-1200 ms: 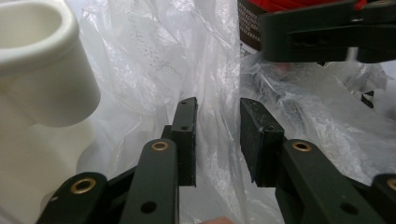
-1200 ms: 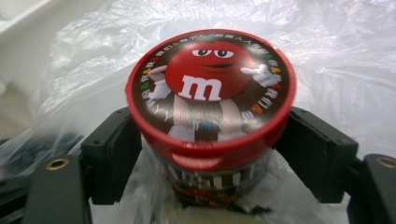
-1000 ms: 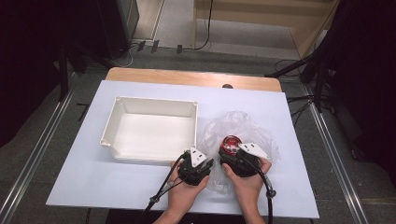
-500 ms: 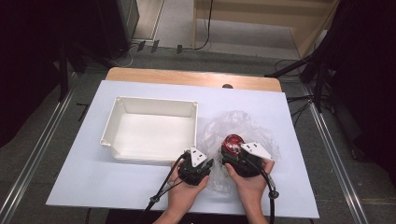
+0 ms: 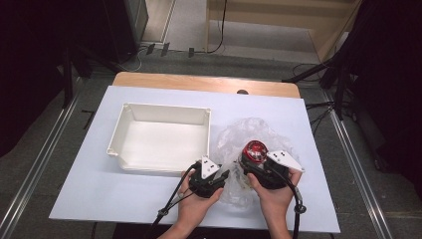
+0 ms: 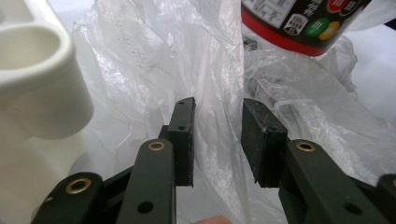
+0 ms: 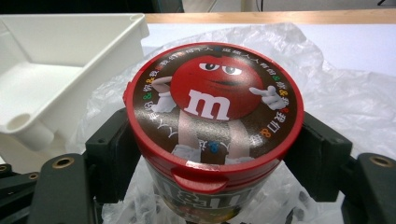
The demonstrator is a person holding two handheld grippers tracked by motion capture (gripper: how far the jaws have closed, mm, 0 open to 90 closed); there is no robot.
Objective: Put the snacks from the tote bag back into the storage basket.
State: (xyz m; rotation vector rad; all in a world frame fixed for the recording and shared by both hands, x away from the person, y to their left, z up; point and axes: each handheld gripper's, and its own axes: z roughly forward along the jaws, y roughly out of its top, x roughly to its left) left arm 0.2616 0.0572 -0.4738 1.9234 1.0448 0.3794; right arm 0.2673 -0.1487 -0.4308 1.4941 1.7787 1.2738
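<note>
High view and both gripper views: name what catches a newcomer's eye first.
The red-lidded candy tub stands out, clamped between the right gripper jaws above the crumpled clear plastic bag at the table's near right. To its left sits the empty white tray; the left gripper straddles a fold of bag.

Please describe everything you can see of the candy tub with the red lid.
The candy tub is a round plastic container with a red snap lid showing a red cartoon candy figure and a white "m". It stands upright, clamped at its sides by the right gripper, above the crumpled clear plastic bag, right of the white tray.
</note>
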